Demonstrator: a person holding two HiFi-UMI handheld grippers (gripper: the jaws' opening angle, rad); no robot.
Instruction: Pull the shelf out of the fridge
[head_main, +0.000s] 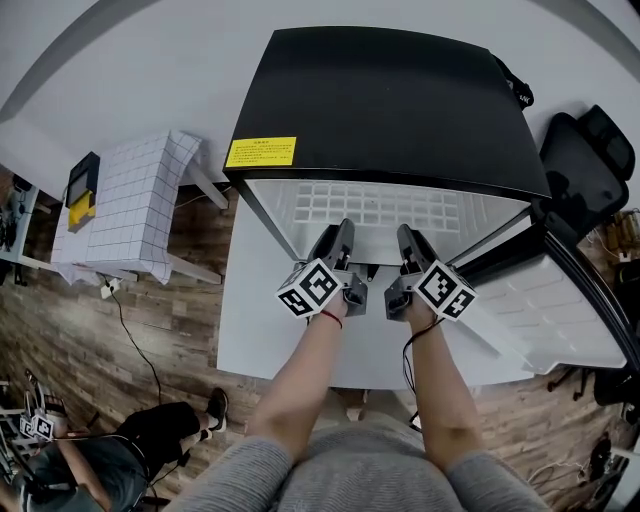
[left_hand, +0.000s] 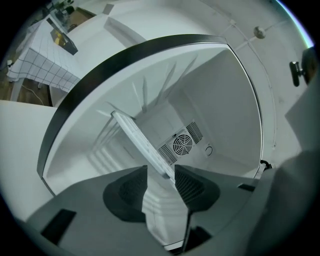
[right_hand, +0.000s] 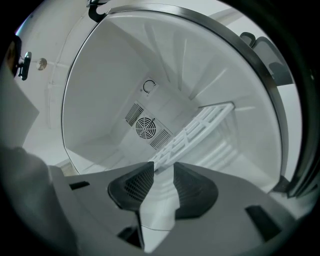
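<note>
Reaching into the open fridge (head_main: 380, 100) with both claws, and this is the very first step, getting a hold on the shelf. The white shelf (head_main: 380, 205) sits fully inside the cabinet, just under the black top, with its front edge on the near side facing me. My left claw (left_hand: 161, 170) is released, jaws parted, and the shelf's near edge runs right up to the gap between the tips. That gap looks wider than the edge, so I call it straddling, not gripping. My right claw (right_hand: 163, 167), just to the right of it, tells the same story: jaws apart, the shelf's edge at the mouth, the fan grille (right_hand: 146, 127) far behind on the back wall. The door (head_main: 560, 300) hangs wide open on the right, so the way out toward me looks free. Nothing pulled yet, by my reading. The next move, I reckon, calls for nudging both claws a touch farther in, clenching on the edge together, then drawing straight back toward the near side, level and even, so the shelf does not skew and bind inside the fridge.
</note>
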